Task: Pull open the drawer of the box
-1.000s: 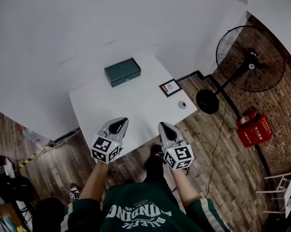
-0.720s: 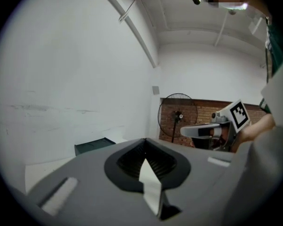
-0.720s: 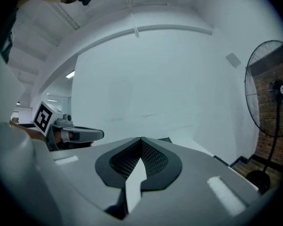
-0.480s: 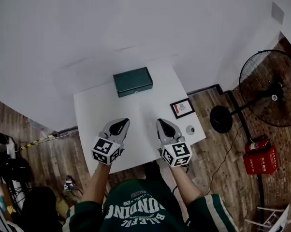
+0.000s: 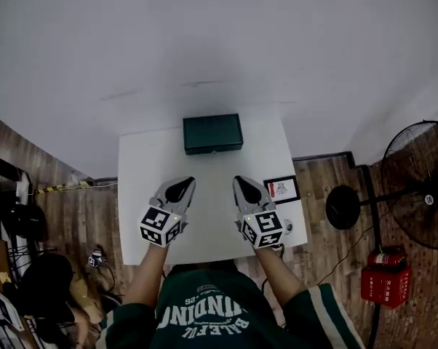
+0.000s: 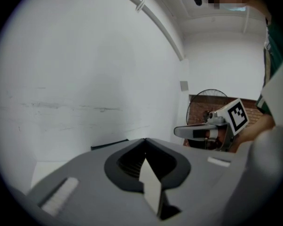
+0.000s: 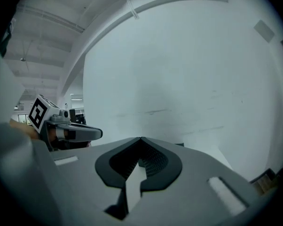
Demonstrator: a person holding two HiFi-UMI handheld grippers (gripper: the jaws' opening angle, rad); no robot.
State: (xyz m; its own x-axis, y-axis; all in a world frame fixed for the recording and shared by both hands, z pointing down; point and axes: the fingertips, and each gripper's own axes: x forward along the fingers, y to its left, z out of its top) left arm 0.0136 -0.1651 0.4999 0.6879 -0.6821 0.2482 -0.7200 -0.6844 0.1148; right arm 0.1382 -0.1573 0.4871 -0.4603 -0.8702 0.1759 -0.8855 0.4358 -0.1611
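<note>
I held my left hand-held gripper point(image 5: 178, 188) and right hand-held gripper point(image 5: 247, 188) closed, empty, above the desk point(image 5: 212, 171), well short of the box point(image 5: 213, 134); drawer apparently unopened, whole pull remaining.

Dim, even light; fisheye views vignetted at edges.

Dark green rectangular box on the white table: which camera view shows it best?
Head view: the whole dark green rectangular box shows from above. Each gripper view catches only a dark sliver of it.
</note>
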